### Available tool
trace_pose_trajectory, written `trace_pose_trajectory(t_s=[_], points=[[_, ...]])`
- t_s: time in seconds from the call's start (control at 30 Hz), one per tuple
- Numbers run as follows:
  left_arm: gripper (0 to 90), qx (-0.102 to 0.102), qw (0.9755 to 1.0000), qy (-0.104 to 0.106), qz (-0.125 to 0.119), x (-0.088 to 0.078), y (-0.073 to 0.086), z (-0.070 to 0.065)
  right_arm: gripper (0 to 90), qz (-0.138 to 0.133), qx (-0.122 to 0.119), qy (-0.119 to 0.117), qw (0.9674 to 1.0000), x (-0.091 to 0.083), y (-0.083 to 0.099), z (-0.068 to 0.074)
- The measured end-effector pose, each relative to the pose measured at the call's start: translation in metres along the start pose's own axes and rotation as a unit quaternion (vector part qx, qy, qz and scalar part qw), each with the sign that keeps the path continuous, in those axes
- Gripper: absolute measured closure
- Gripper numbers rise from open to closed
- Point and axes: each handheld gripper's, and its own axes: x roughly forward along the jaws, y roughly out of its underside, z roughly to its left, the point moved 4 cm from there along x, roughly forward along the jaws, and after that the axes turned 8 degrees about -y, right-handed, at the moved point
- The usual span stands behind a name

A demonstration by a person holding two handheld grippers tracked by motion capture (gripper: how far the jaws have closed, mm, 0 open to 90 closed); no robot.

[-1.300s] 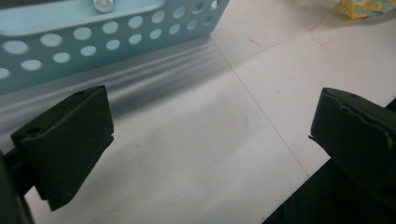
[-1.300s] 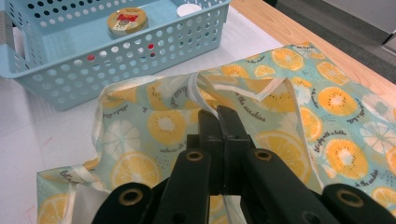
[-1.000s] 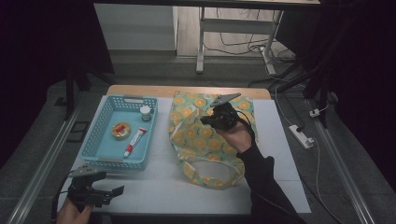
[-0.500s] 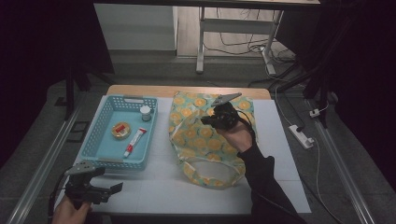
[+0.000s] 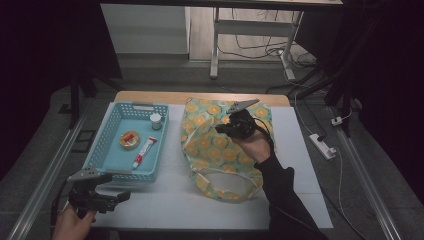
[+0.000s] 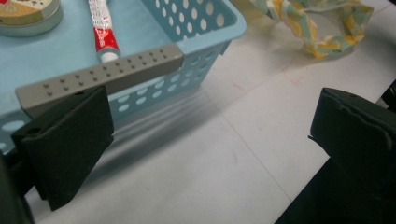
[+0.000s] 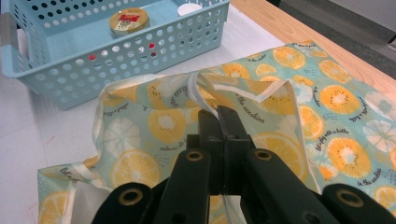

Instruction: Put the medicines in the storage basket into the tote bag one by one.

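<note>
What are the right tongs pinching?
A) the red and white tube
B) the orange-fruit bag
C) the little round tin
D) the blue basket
B: the right tongs are shut on a white strap of the orange-fruit bag, while the tube and tin lie in the blue basket.

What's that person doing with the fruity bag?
A person holds a hand-held gripper in each hand at a white table. The right hand-held gripper is shut on a thin strip of the orange-print fabric bag, lifting that part of it off the table. The left hand-held gripper is open, low beside the blue basket. Inside the basket lie a round tin, a red and white tube and a small jar.
</note>
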Motion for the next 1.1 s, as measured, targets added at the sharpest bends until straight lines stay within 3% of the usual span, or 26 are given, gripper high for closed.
trace_pose_trajectory(t_s=[0.27,0.7,0.87,1.1], points=[[0.2,0.001,0.9999,-0.006,-0.009,0.003,-0.015,0.005,89.7,0.002,-0.001,-0.001,1.0,0.001,0.0,0.0],[0.0,0.011,0.9996,-0.025,-0.004,0.016,-0.041,0.019,89.7,0.0,-0.001,-0.001,1.0,0.001,0.0,0.0],[0.0,0.002,0.9998,-0.019,-0.007,0.022,-0.051,0.024,89.8,-0.001,0.0,-0.001,1.0,0.001,0.0,0.0],[0.2,0.004,0.9996,-0.027,-0.01,0.03,-0.066,0.035,89.8,-0.002,0.003,-0.004,1.0,0.001,0.0,-0.001]])
